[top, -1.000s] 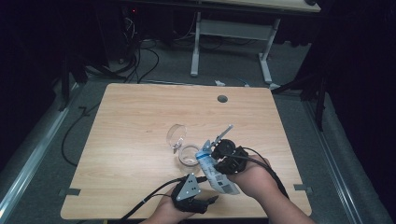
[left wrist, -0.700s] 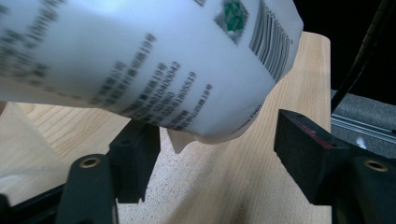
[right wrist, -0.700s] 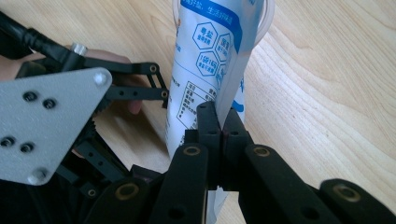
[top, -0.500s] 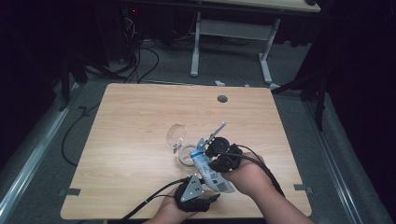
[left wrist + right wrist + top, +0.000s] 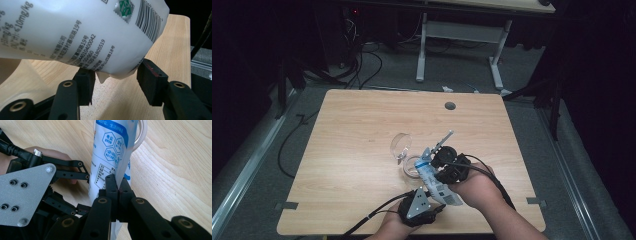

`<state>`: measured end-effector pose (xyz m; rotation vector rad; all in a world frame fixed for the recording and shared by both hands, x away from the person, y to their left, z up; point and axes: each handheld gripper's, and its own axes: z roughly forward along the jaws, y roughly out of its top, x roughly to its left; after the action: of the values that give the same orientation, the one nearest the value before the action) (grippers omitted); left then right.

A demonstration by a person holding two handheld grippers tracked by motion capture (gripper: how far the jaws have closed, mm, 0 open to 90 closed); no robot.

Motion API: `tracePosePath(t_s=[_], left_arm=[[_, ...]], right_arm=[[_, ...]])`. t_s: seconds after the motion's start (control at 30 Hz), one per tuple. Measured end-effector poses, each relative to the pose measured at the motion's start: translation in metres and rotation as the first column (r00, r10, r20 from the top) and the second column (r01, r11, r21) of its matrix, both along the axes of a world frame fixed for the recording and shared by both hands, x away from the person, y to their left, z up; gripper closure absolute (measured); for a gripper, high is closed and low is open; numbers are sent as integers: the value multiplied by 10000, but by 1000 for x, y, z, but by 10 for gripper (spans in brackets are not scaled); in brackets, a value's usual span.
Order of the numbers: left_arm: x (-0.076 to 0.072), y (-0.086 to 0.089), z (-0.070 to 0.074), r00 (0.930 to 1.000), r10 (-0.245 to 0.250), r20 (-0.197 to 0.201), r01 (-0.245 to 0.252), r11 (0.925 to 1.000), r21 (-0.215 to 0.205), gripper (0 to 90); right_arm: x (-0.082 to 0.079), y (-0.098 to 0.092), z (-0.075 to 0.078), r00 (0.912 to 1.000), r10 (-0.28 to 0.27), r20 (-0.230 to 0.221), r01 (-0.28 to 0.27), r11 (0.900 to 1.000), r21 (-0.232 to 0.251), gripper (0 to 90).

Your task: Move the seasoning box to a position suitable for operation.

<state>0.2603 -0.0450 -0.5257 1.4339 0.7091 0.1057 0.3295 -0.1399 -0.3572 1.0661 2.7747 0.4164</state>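
the light wooden tabletop (image 5: 352,150) is seen from the high view with its round cable hole (image 5: 450,106) near the far edge, unchanged from a second earlier. a white and blue pouch (image 5: 434,181) is held slanted above the near middle of the tabletop, its top end over a clear glass cup (image 5: 411,165) and beside a clear lid (image 5: 401,147) that stands on edge; since the earlier frame its lower end has been brought closer to the left hand-held gripper (image 5: 426,196). the right hand-held gripper (image 5: 432,159) is clenched on the pouch (image 5: 110,160), the pads pinched flat against its side seam in the right gripper view, with the right hand (image 5: 477,185) reaching in from the near right and angled toward the left. the left hand-held gripper (image 5: 115,80) is pointed up at the pouch's bottom end (image 5: 82,32); its jaws have just been closing, the bottom corner lies between them, and the pads do not yet press on it. chinese print, the digits 44010400042 and 020-81805519, "10mg/kg", a barcode and a green mark can be read on the white side; blue hexagon panels are printed on the other.
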Motion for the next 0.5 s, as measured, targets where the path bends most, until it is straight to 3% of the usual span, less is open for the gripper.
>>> tracePosePath(t_s=[0.5], left_arm=[[-4,1,9,9988,-225,-434,206,9988,-453,560]], right_arm=[[0,-7,2,9996,-249,150,247,9996,145,897]])
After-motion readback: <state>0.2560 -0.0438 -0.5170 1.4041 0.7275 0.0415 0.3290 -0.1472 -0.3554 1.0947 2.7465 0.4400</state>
